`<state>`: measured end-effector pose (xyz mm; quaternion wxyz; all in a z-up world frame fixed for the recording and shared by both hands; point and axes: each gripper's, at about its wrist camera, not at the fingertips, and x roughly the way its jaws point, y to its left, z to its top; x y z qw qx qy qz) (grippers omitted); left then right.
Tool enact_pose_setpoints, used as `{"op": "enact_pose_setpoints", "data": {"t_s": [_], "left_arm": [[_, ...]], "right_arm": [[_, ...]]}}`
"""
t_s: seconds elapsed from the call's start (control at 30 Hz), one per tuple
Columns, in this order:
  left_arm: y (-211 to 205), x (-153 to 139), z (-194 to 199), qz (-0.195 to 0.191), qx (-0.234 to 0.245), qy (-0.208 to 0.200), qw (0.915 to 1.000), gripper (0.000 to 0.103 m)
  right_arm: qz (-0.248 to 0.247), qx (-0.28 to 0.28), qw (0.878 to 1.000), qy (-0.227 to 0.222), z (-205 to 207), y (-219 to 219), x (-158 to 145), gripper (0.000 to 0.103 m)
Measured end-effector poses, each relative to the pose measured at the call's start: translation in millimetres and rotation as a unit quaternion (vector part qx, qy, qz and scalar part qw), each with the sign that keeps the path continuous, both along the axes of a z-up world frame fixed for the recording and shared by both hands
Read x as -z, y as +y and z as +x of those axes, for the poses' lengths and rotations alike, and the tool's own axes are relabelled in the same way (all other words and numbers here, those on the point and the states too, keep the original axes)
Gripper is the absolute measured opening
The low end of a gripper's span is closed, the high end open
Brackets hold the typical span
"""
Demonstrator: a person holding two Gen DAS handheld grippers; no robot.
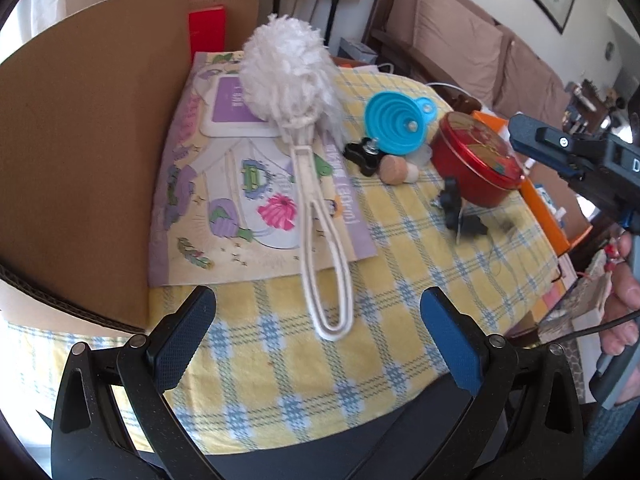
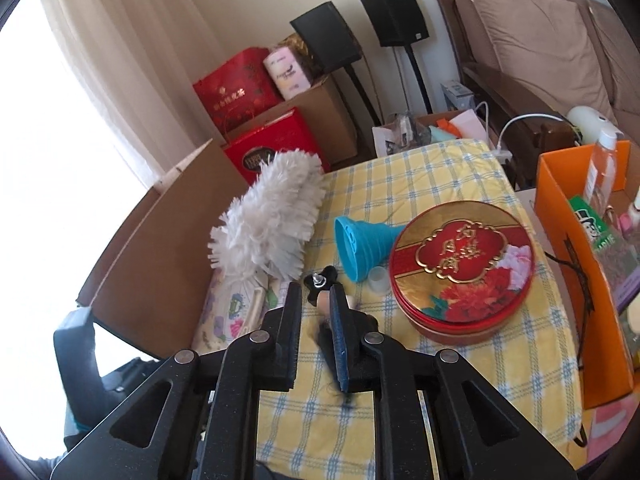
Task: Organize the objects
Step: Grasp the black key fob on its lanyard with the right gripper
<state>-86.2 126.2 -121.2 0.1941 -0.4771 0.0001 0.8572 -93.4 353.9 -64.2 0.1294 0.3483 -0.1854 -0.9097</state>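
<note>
Yellow checked cloth (image 1: pixel 400 280) covers the table; the left wrist view alone shows the duster's looped handle (image 1: pixel 324 264) lying across a printed sheet (image 1: pixel 224 216), just ahead of the left gripper (image 1: pixel 316 312), whose jaws stand wide and empty. Only the right wrist view shows the red tin's (image 2: pixel 464 268) patterned lid and the orange box (image 2: pixel 560 240) past the table's right edge. Bare cloth lies nearest. The right gripper (image 2: pixel 316 300) is nearly closed, a small dark object (image 2: pixel 326 334) blurred at its blue pad.
</note>
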Motion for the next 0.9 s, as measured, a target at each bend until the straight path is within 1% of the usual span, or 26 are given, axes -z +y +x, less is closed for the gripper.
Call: {"op": "enact_pose_setpoints", "data": {"t_s": [0.07, 0.2, 0.3, 0.33, 0.37, 0.43, 0.5, 0.63, 0.73, 0.83, 0.9], "left_arm": [[2.1, -1.5, 1.0, -0.001, 0.005, 0.004, 1.0, 0.1], [3.1, -3.9, 2.4, -0.002, 0.005, 0.007, 1.0, 0.099], [2.6, -3.9, 2.7, -0.006, 0.003, 0.008, 0.9999, 0.099], [2.4, -3.2, 1.7, -0.008, 0.002, 0.007, 0.9999, 0.099], [2.7, -1.8, 0.8, -0.009, 0.001, 0.005, 0.9999, 0.099], [3.5, 0.5, -1.0, -0.008, -0.001, 0.0, 1.0, 0.099], [4.2, 1.4, -0.9, -0.007, 0.0, -0.002, 1.0, 0.099], [6.8, 2.6, 2.4, -0.014, 0.005, 0.002, 0.9999, 0.099], [6.5, 4.1, 3.3, -0.014, 0.005, -0.001, 0.9999, 0.099], [6.0, 5.0, 2.5, -0.013, 0.003, -0.004, 0.9999, 0.099], [5.7, 5.1, 2.5, -0.013, 0.004, -0.004, 0.9999, 0.099]], "right_arm": [[0.007, 0.003, 1.0, 0.004, 6.2, 1.4, -2.4, 0.012], [0.049, 0.015, 0.999, -0.01, 9.3, 0.5, 0.5, 0.012], [0.088, 0.015, 0.996, -0.022, 15.8, -2.1, 10.2, 0.018], [0.096, 0.015, 0.995, -0.027, 18.1, -2.1, 15.2, 0.03], [0.102, 0.015, 0.994, -0.035, 19.3, -2.8, 20.9, 0.052], [0.116, 0.022, 0.992, -0.049, 20.3, -2.9, 32.8, 0.073], [0.127, 0.024, 0.99, -0.058, 19.6, -0.8, 44.2, 0.074], [0.117, 0.02, 0.99, -0.079, 15.5, 0.2, 62.3, 0.074], [0.143, 0.02, 0.986, -0.081, 12.4, -7.7, 69.9, 0.074], [0.161, 0.015, 0.984, -0.074, 9.6, -15.8, 75.0, 0.074], [0.184, 0.013, 0.981, -0.069, 8.8, -21.6, 78.7, 0.074]]}}
